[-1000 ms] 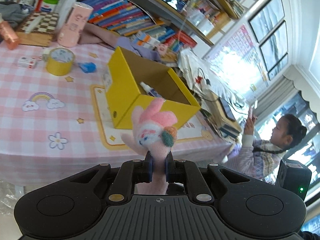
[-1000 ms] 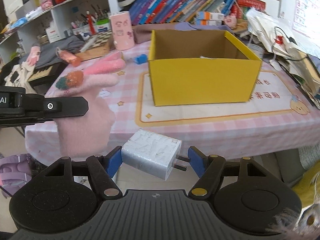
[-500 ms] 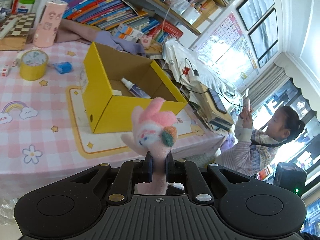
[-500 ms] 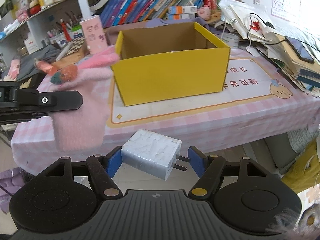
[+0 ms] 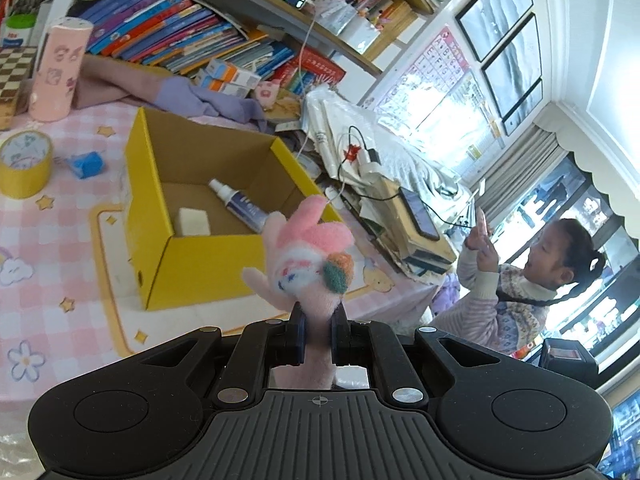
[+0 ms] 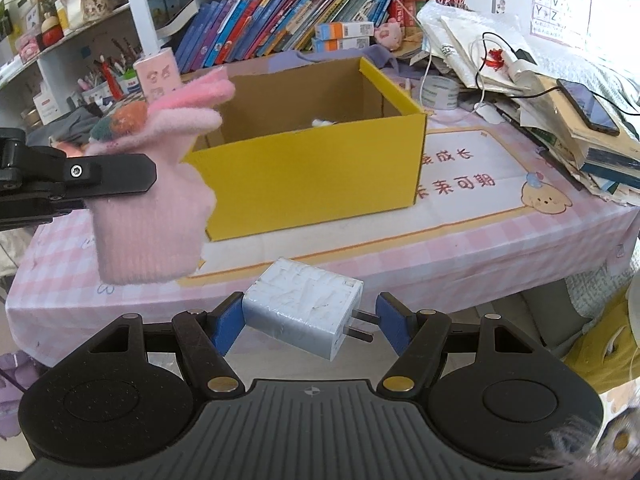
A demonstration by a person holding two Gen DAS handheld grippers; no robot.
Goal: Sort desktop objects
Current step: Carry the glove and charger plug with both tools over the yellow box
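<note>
A pink knitted glove (image 5: 308, 264) with a bunny and carrot patch stands up between the pads of my left gripper (image 5: 319, 336), which is shut on its cuff. The glove hangs in front of the near right corner of an open yellow cardboard box (image 5: 208, 252). A spray bottle (image 5: 240, 204) and a small white block (image 5: 194, 222) lie inside the box. My right gripper (image 6: 308, 322) is shut on a white charger plug (image 6: 302, 312), prongs to the right, held off the table's front edge. The yellow box (image 6: 308, 176) is beyond it, and the glove (image 6: 152, 208) to its left.
On the pink checked tablecloth (image 5: 60, 272) left of the box sit a yellow tape roll (image 5: 24, 164), a blue item (image 5: 88, 164) and a pink cylinder (image 5: 58, 76). Stacked books with a phone (image 6: 592, 128) and cables crowd the right. A person (image 5: 520, 292) sits beyond the table's right end.
Both grippers have moved along the table's front toward the yellow box with their loads. In the left wrist view the box inside now shows more fully.
</note>
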